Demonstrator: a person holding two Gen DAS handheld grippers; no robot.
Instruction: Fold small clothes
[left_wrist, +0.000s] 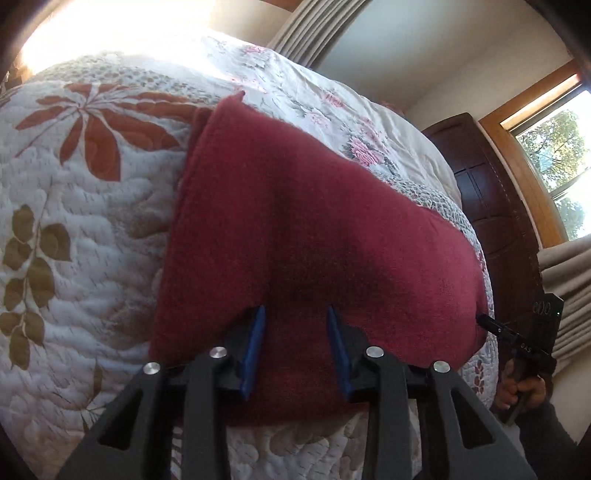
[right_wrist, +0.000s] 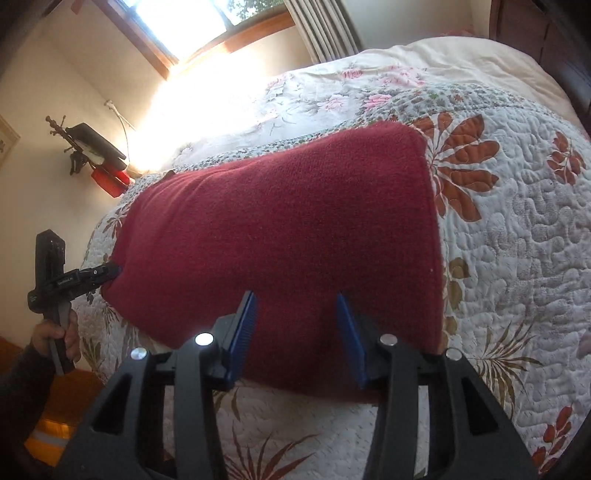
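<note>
A dark red fleece garment (left_wrist: 295, 221) lies folded flat on the quilted bedspread (left_wrist: 74, 240). My left gripper (left_wrist: 295, 314) hovers over the garment's near edge, its blue fingers apart with flat cloth showing between them. In the right wrist view the same garment (right_wrist: 288, 221) stretches across the bed, and my right gripper (right_wrist: 295, 299) stands open over its near edge. Each view catches the other tool side-on. The right gripper (left_wrist: 484, 319) touches the garment's right corner. The left gripper (right_wrist: 110, 273) touches its left corner. A hand (right_wrist: 55, 336) holds that handle.
The bedspread (right_wrist: 517, 240) has leaf prints, and a floral sheet (right_wrist: 314, 96) lies beyond it. A dark wooden headboard (left_wrist: 491, 206), curtains (left_wrist: 565, 288) and a window (left_wrist: 554, 155) stand past the bed. A wall shelf with items (right_wrist: 99, 155) hangs at the left.
</note>
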